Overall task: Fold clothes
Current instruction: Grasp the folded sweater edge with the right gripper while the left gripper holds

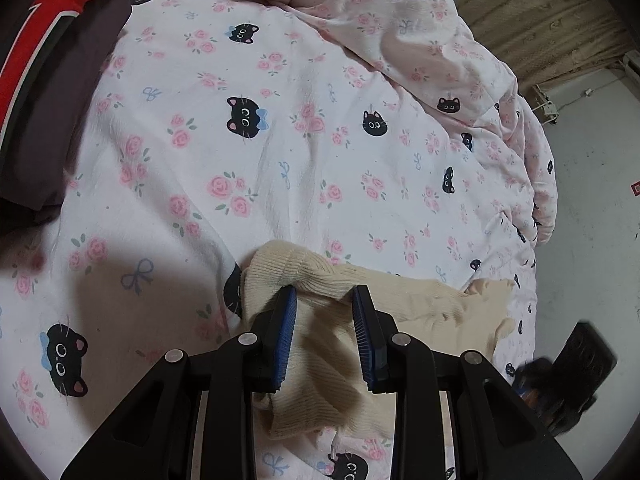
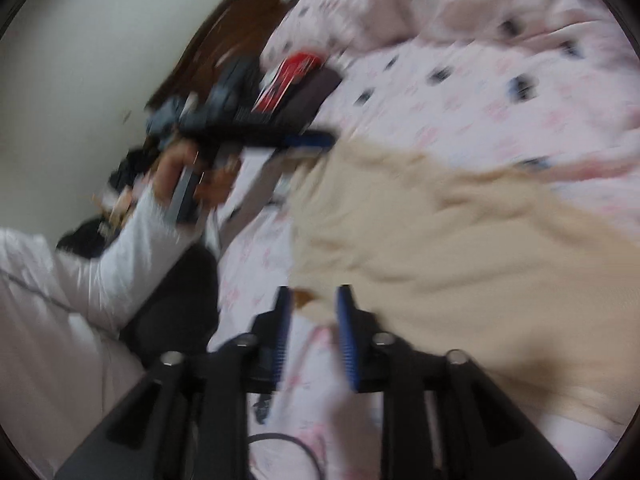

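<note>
Left wrist view, bottom centre: left gripper (image 1: 325,294) had its blue pads (image 1: 285,336) a narrow gap apart with a bunched fold of the cream knit sweater (image 1: 320,364) between them; fabric filled the gap and touched both pads, so it was clamped on the sweater's ribbed edge. Sweater ran from bottom centre out to the lower right, lying on the cat-and-rose sheet (image 1: 280,140). Lower right edge of the frame: a dark blurred piece of the other gripper. Left side, mid to upper: dark purple garment (image 1: 52,120) lying on the sheet, with a red and black garment (image 1: 52,20) with white lettering above it in the upper left. Top and upper right: rumpled pink duvet (image 1: 420,32), same print. Far right: pale floor (image 1: 592,220) and a brownish curtain (image 1: 540,20).

Right wrist view, heavily motion-blurred. Bottom centre: right gripper (image 2: 314,294) with fingers partly apart; the sweater's (image 2: 440,240) edge sat at the tips, the gap lower down showed only sheet, nothing pinched. Sweater spread over centre and right of the frame. Left: person's white sleeve (image 2: 100,264) and hand (image 2: 176,176) gripping the left gripper's handle, its blue fingertip at the sweater's upper left edge. Beyond, upper centre: blurred pile of dark and red clothes, brown headboard (image 2: 240,12), white wall (image 2: 100,40).
</note>
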`<action>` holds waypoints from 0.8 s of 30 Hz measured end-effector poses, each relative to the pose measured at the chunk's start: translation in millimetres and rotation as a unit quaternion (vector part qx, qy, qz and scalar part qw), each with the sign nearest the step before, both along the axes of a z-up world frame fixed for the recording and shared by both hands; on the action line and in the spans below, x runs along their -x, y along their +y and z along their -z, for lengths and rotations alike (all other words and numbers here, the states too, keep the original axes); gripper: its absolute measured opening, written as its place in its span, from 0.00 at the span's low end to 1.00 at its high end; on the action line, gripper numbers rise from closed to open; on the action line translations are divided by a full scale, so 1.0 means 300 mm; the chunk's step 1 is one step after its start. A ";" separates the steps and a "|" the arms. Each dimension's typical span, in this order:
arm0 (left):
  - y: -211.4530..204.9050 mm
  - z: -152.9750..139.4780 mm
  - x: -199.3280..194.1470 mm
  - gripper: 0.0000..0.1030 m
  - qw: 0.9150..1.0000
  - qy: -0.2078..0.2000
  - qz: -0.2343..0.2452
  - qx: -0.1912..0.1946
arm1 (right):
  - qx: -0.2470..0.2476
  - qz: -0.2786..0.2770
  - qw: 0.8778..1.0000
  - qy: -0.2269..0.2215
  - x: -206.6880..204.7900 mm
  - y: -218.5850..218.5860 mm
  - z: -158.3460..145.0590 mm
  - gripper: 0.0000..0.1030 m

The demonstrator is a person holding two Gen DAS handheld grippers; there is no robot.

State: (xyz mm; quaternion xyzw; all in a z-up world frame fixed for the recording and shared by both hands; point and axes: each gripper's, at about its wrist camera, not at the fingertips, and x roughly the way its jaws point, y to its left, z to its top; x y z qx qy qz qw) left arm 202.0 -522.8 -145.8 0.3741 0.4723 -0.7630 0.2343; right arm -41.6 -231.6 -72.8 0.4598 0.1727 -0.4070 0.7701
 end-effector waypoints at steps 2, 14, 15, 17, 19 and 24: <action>0.003 -0.003 -0.001 0.24 1.000 -0.001 0.001 0.002 | 0.018 0.073 0.997 0.013 0.129 0.034 -0.032 0.37; 0.004 0.002 0.009 0.24 1.000 -0.003 0.000 0.001 | -0.039 0.385 0.922 0.028 0.620 0.146 0.101 0.38; 0.004 0.002 0.010 0.24 1.000 -0.002 0.000 0.001 | -0.044 0.387 0.921 0.027 0.626 0.145 0.115 0.38; 0.003 0.004 0.010 0.24 1.000 -0.002 -0.001 -0.001 | -0.044 0.389 0.920 0.018 0.622 0.137 0.129 0.43; 0.002 0.005 0.010 0.24 1.000 -0.002 -0.001 -0.001 | -0.042 0.388 0.921 0.009 0.613 0.130 0.140 0.46; 0.002 0.008 0.014 0.24 1.000 -0.003 0.000 -0.001 | -0.042 0.380 0.924 -0.002 0.599 0.100 0.165 0.46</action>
